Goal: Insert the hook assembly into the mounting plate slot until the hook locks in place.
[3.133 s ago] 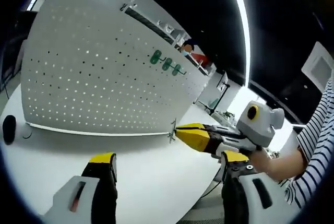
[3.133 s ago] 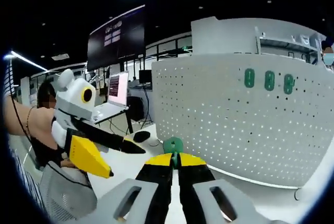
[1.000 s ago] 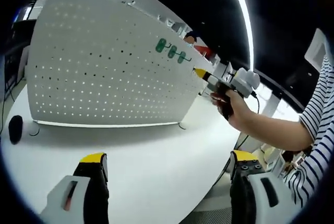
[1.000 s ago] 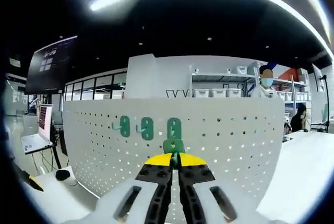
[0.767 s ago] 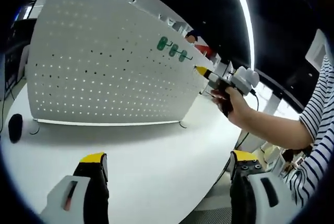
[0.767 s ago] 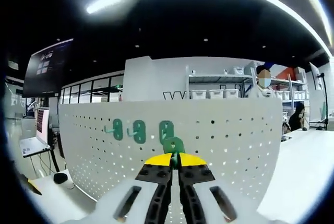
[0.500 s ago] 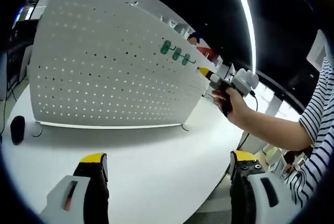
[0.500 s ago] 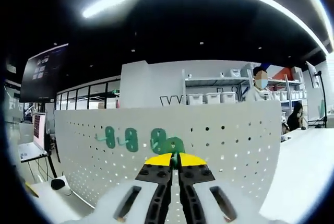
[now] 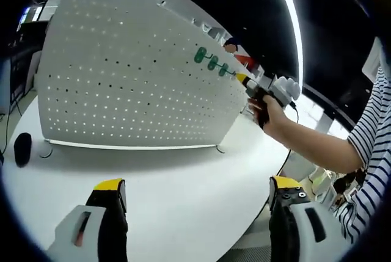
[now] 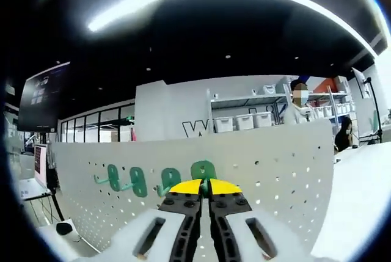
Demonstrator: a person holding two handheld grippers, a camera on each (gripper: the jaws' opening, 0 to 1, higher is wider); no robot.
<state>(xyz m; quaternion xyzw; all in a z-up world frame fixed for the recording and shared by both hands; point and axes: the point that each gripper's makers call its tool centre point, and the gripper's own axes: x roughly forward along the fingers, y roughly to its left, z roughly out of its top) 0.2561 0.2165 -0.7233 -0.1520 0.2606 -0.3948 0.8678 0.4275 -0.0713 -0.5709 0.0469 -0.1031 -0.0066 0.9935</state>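
**Hook meets pegboard near its upper edge**

The right gripper [image 10: 204, 196], jaws clamped on a green hook [image 10: 203, 170], holds it against the white pegboard [image 9: 134, 85] beside three mounted green hooks [image 9: 212, 63]. The left gripper [image 9: 198, 187] hangs open over bare white table [image 9: 177, 182] before the pegboard.

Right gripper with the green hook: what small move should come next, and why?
Probably ease it forward into the pegboard. The right gripper is shut on the green hook, which sits right at the board beside three mounted hooks; locking is not visible.

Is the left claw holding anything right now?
No, the left claw stands wide open over the white table with nothing between its jaws.
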